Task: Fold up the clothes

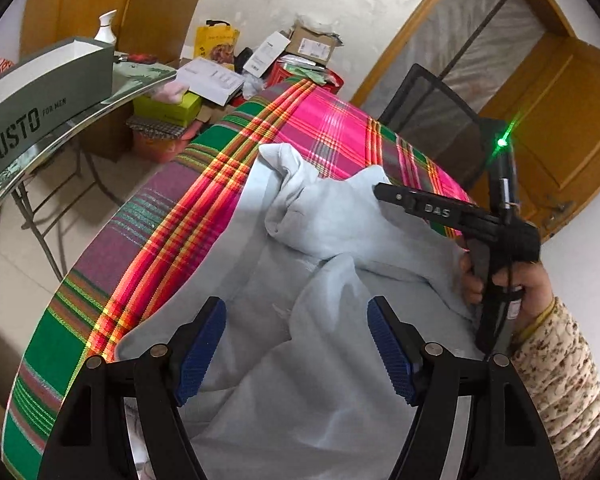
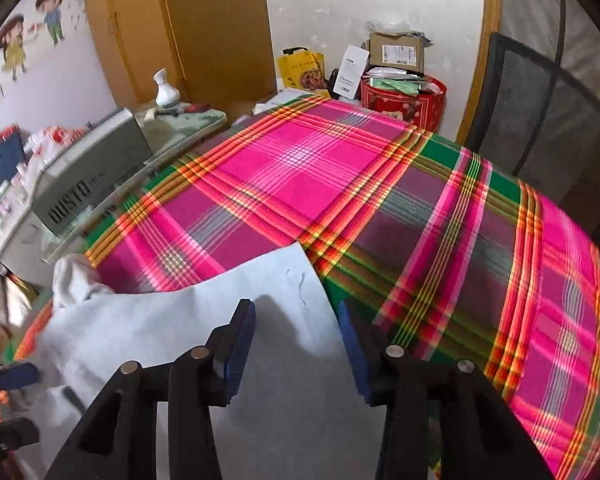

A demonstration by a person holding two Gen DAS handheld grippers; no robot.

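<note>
Left wrist view: our left gripper (image 1: 296, 350) hangs wide open over the pale blue garment (image 1: 320, 240) rumpled on the plaid cloth (image 1: 148, 240); our right gripper (image 2: 296, 346) gapes above it, gripping nothing.

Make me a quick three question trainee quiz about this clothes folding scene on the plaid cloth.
1. True or false: the left hand-held gripper is clamped on the pale blue garment.
2. What covers the surface under the garment?
3. In the right wrist view, the right hand-held gripper is over: A) the garment's edge, B) the mesh chair, C) the red tin.

Key: 1 false, its pads stand apart above the fabric. 2 a pink, green and orange plaid cloth. 3 A.
</note>
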